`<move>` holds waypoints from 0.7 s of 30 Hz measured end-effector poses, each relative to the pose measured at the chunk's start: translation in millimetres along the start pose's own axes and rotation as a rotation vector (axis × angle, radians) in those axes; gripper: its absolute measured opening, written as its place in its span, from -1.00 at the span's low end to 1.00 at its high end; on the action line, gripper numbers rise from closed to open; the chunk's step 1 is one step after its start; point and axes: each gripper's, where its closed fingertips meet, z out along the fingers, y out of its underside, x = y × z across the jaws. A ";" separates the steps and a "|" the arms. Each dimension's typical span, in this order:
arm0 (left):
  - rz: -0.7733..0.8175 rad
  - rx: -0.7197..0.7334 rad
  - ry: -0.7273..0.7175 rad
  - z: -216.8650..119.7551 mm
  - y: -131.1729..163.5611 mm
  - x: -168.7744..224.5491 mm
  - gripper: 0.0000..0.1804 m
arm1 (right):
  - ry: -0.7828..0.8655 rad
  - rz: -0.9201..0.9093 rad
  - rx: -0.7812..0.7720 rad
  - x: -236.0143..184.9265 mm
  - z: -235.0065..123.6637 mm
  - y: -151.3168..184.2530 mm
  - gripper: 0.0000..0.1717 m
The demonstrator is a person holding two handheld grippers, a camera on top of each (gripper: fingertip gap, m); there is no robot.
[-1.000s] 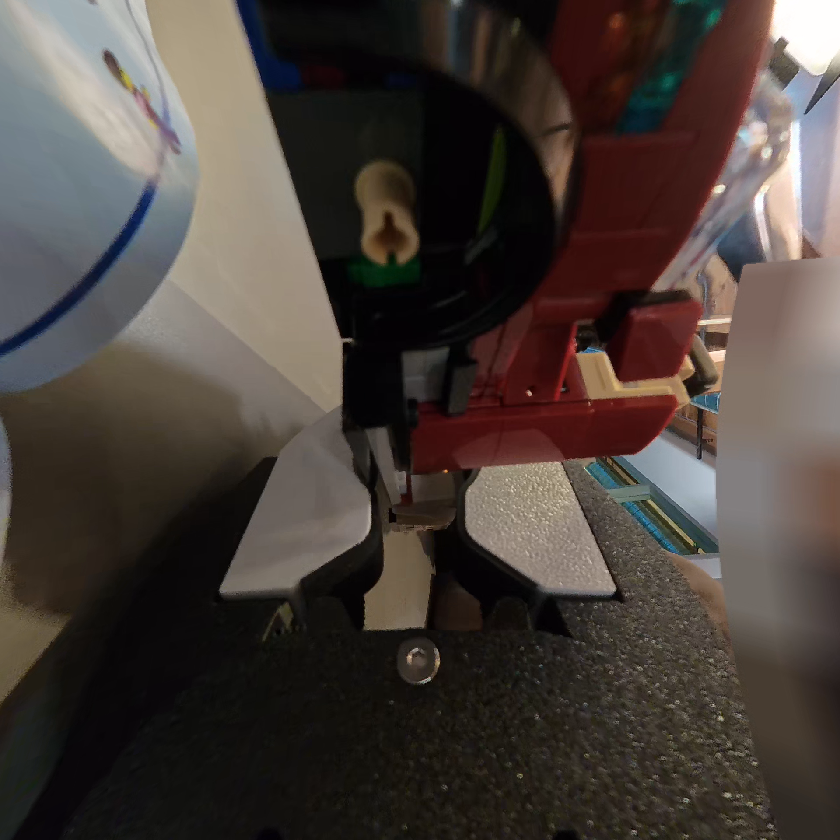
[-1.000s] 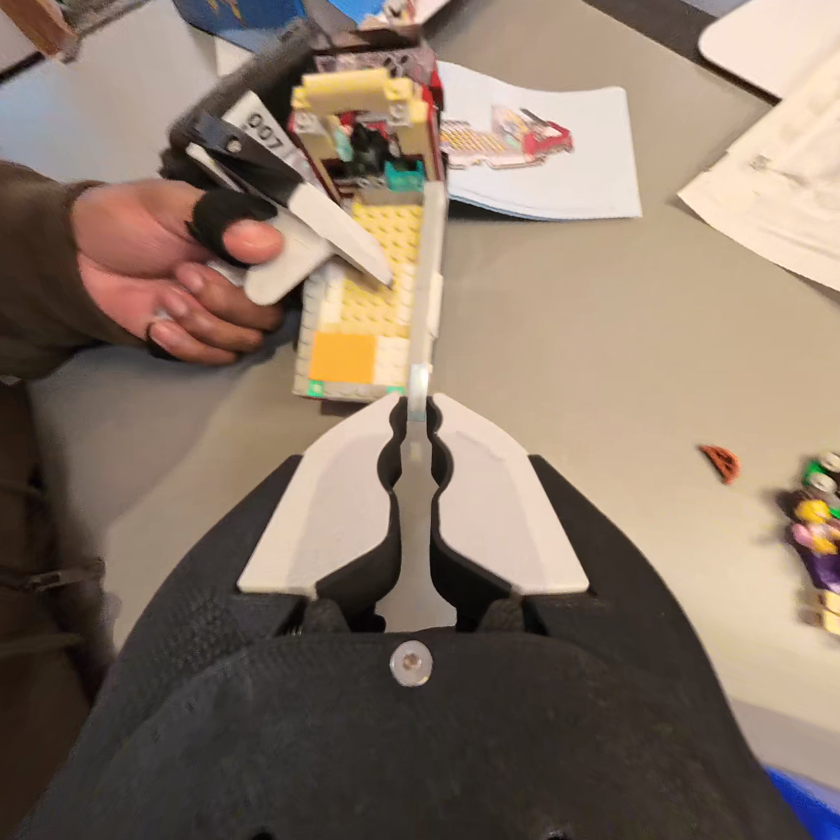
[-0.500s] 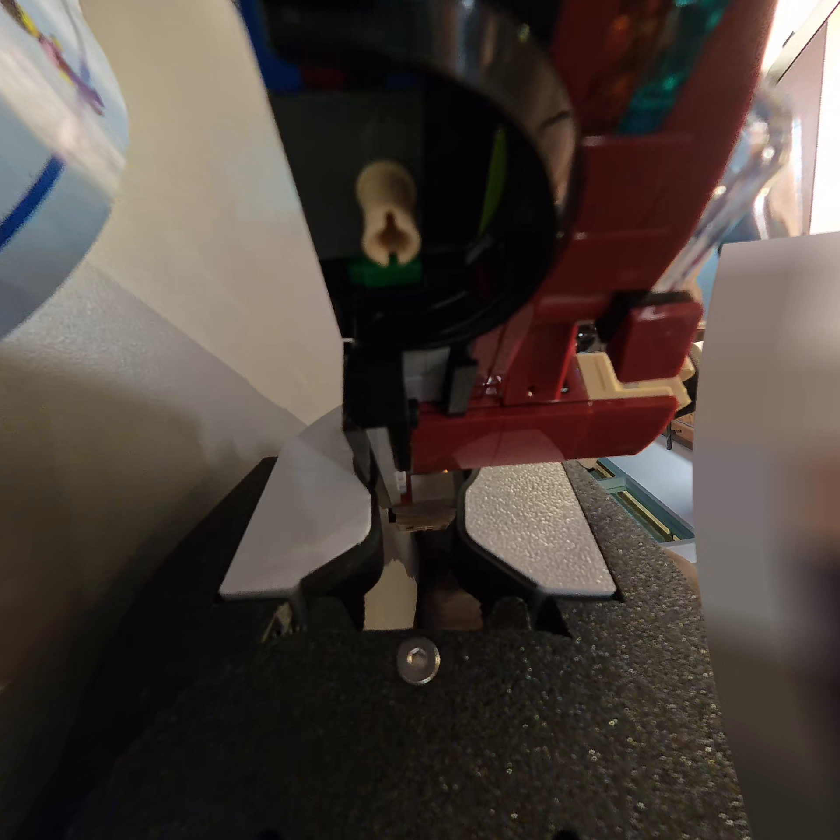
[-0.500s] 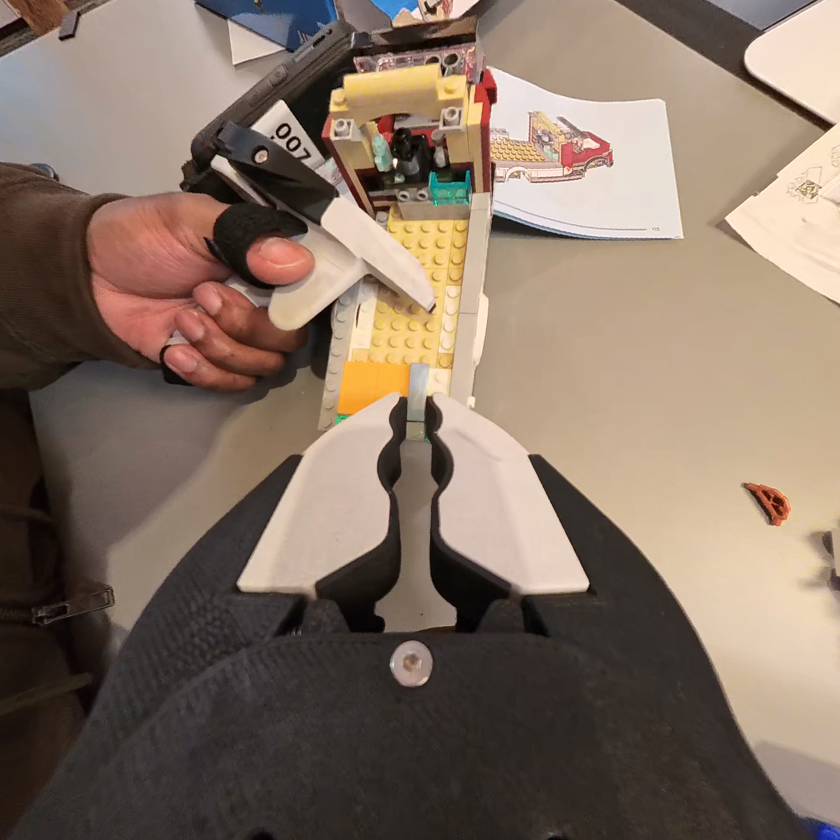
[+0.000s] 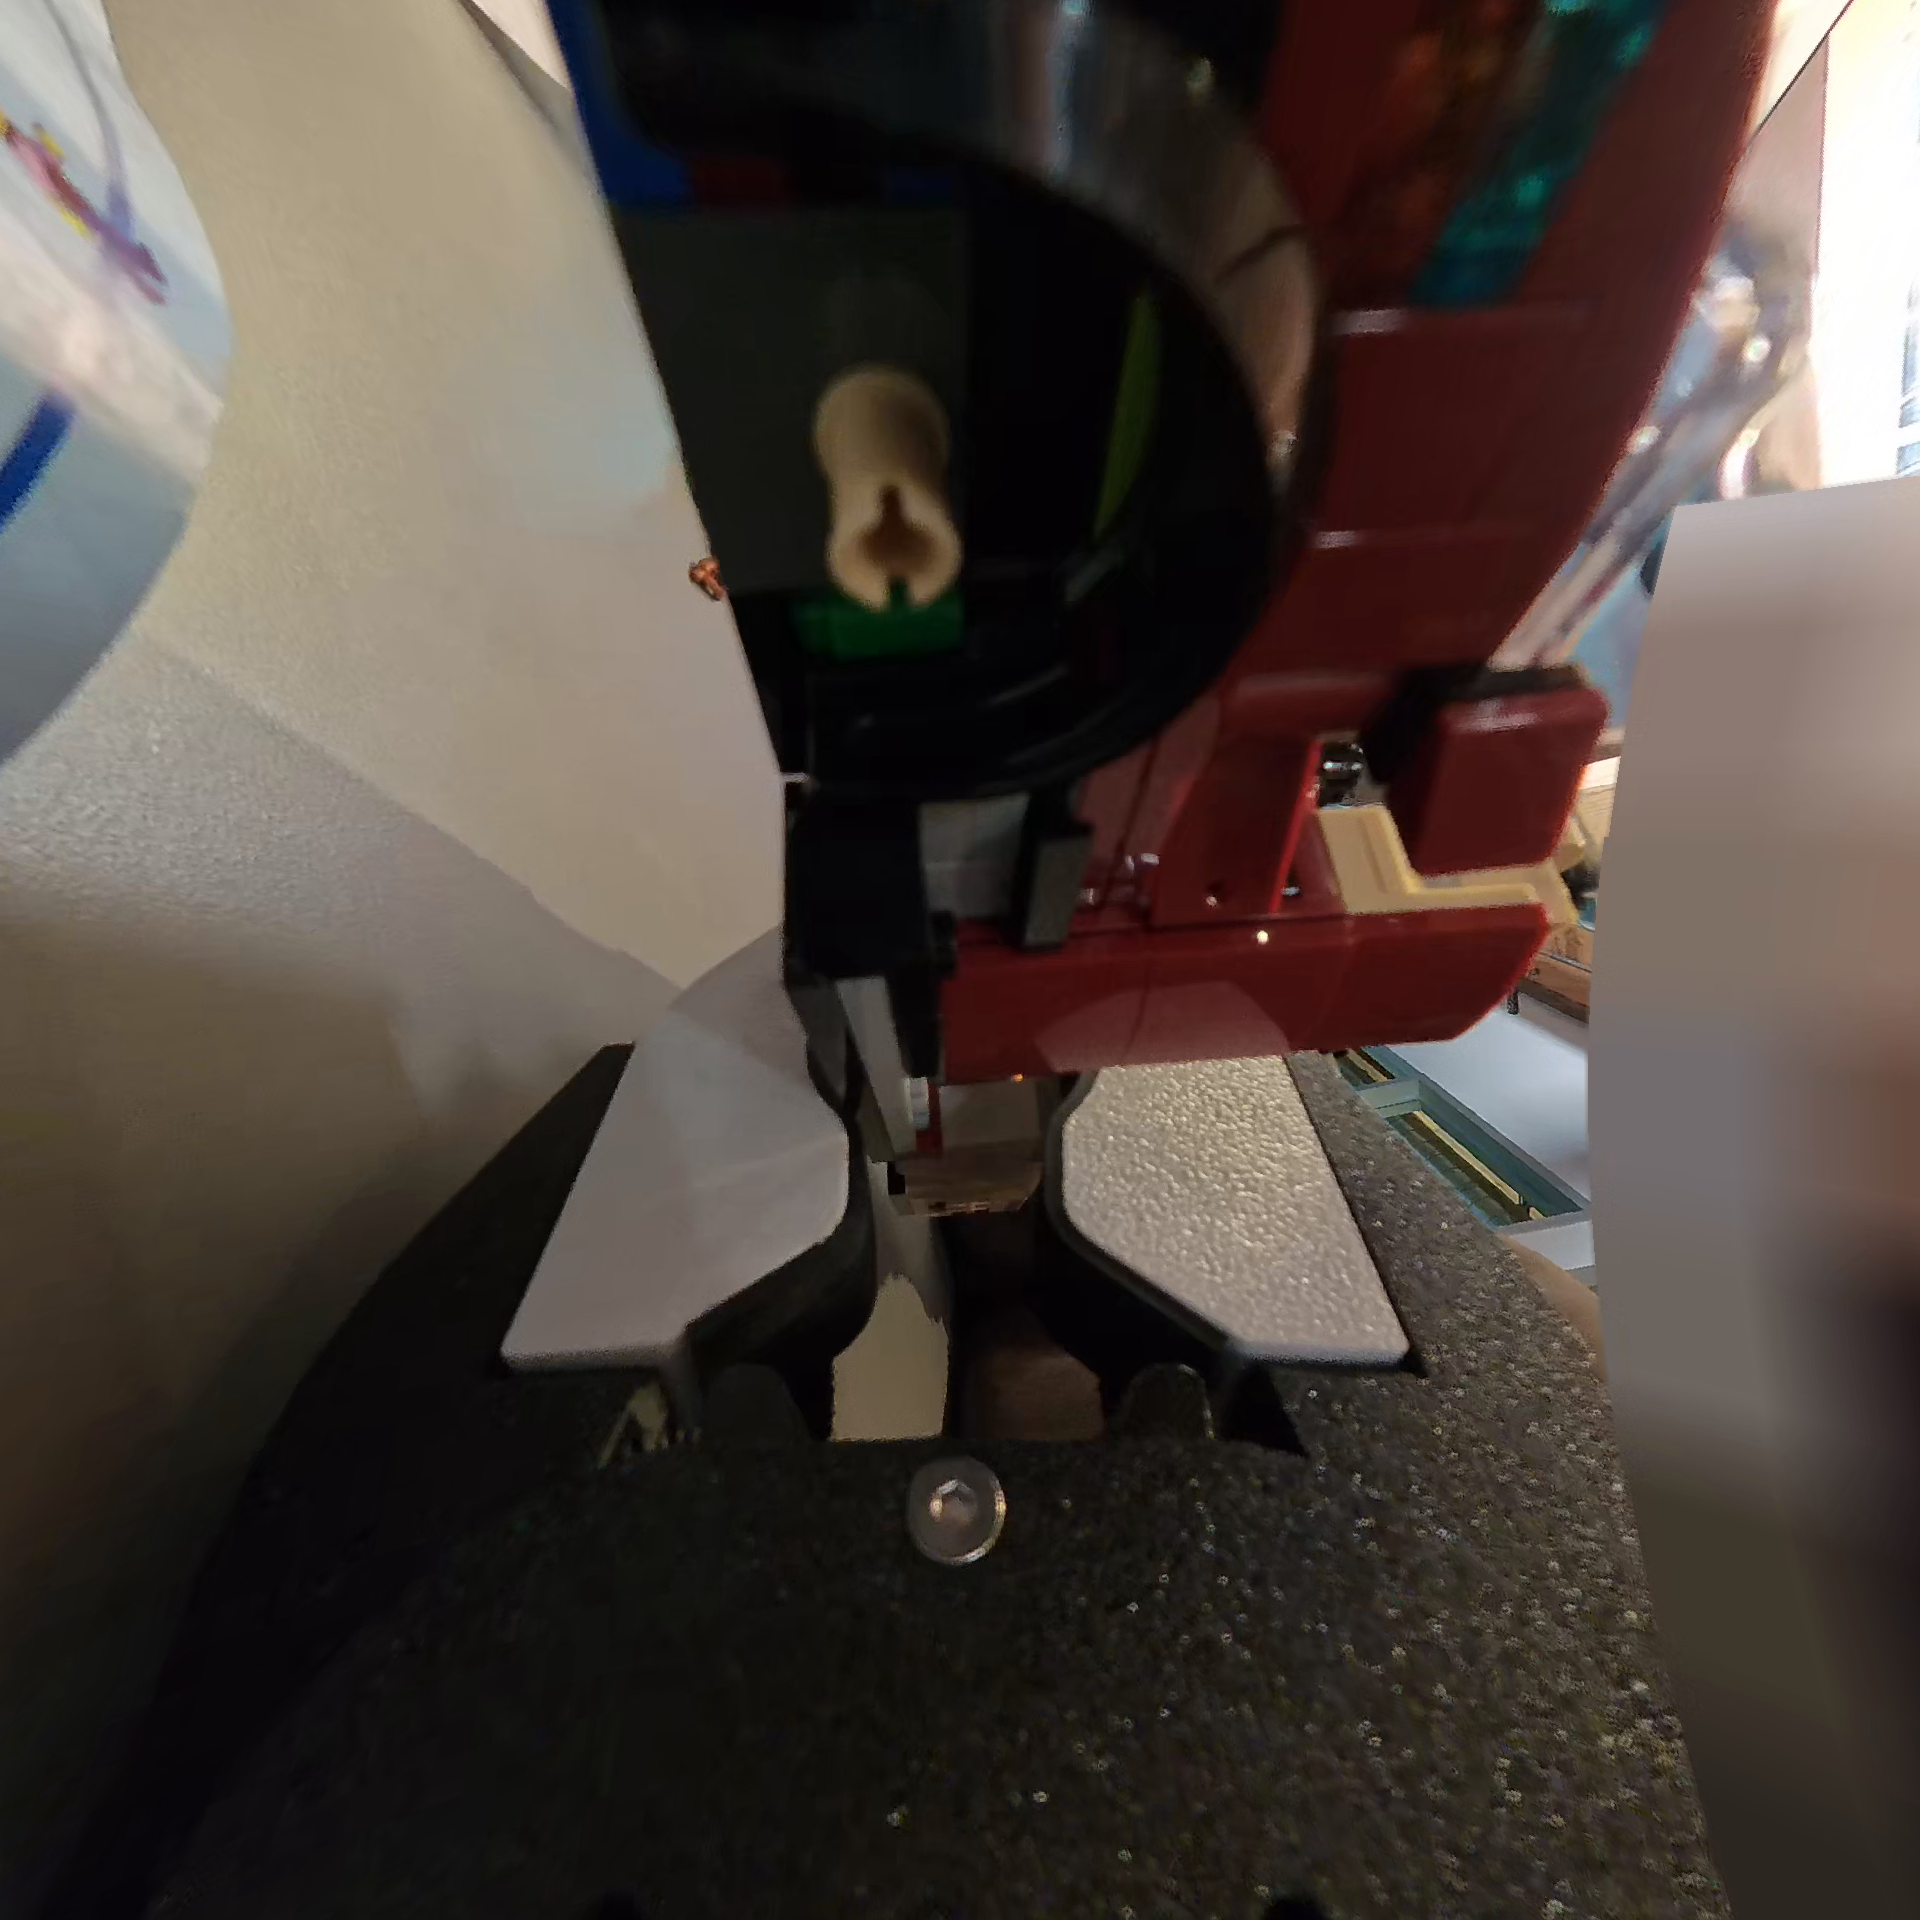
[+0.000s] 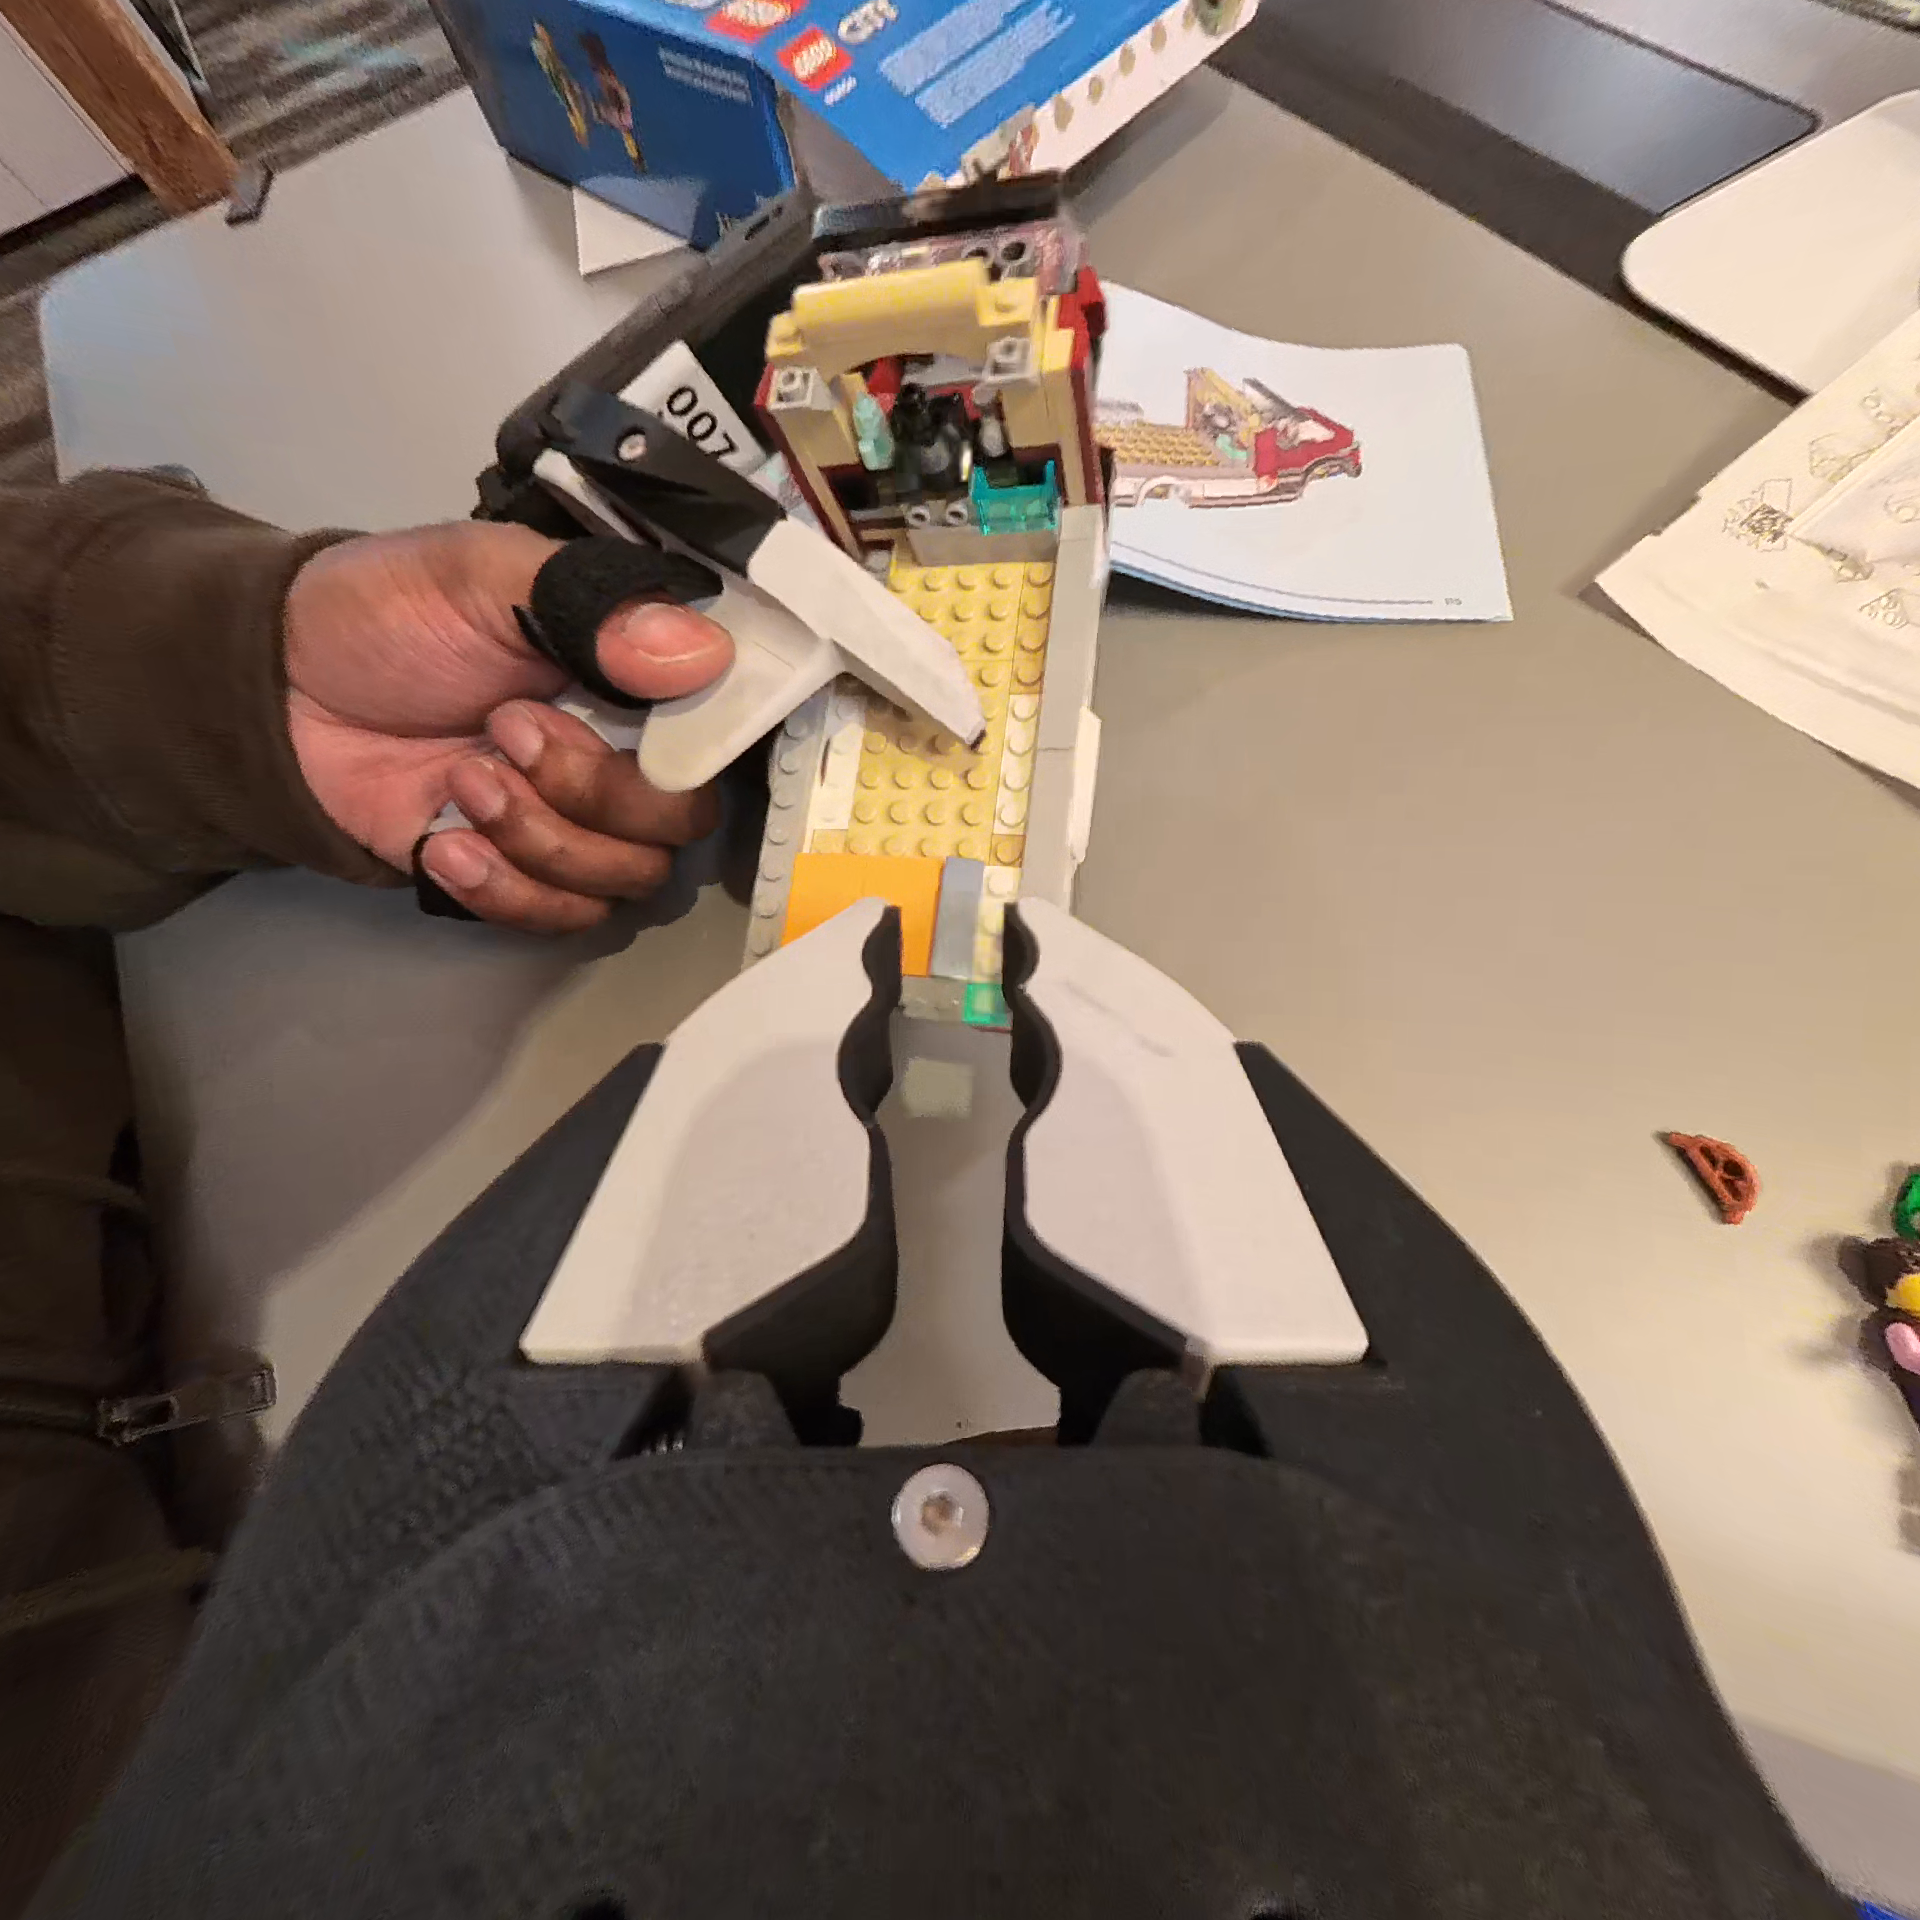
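A brick-built vehicle model [image 6: 966,675] with a yellow studded floor and dark red cab stands on the grey table [image 6: 1351,935]. My left gripper [image 6: 831,727], held by a hand [image 6: 447,707], is shut on the model's left side. In the left wrist view the left gripper [image 5: 940,1049] has the model's dark red underside [image 5: 1247,987] right at its fingers. My right gripper [image 6: 948,920] is open at the model's near end. A thin grey tile [image 6: 958,914] lies on the floor beside an orange tile [image 6: 852,904], between the pads, and neither pad touches it.
A blue box [image 6: 675,104] stands behind the model. An instruction booklet [image 6: 1299,499] and paper sheets [image 6: 1818,571] lie to the right. A small reddish-brown piece [image 6: 1714,1174] and minifigure parts [image 6: 1891,1299] lie at the right edge. A white tray [image 6: 1787,239] sits at the far right. The small reddish-brown piece [image 6: 1714,1174] is about 15 cm from both grippers' fingertips.
My right gripper carried the thin grey tile to the model's near end, then its jaws opened and left the tile on the floor beside the orange tile. The left gripper kept its hold.
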 end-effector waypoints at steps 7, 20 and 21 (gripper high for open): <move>0.034 0.002 0.042 0.2 -1.0 7.3 -0.65 | -0.111 0.176 0.069 12.1 -9.8 -0.4 -0.63; 0.106 -0.076 0.102 6.8 12.1 19.4 -0.65 | -0.356 0.359 0.078 -1.8 -7.5 4.4 -0.53; 0.112 -0.084 0.103 7.4 13.5 20.0 -0.65 | -0.363 0.361 0.078 -2.4 -7.9 4.7 -0.53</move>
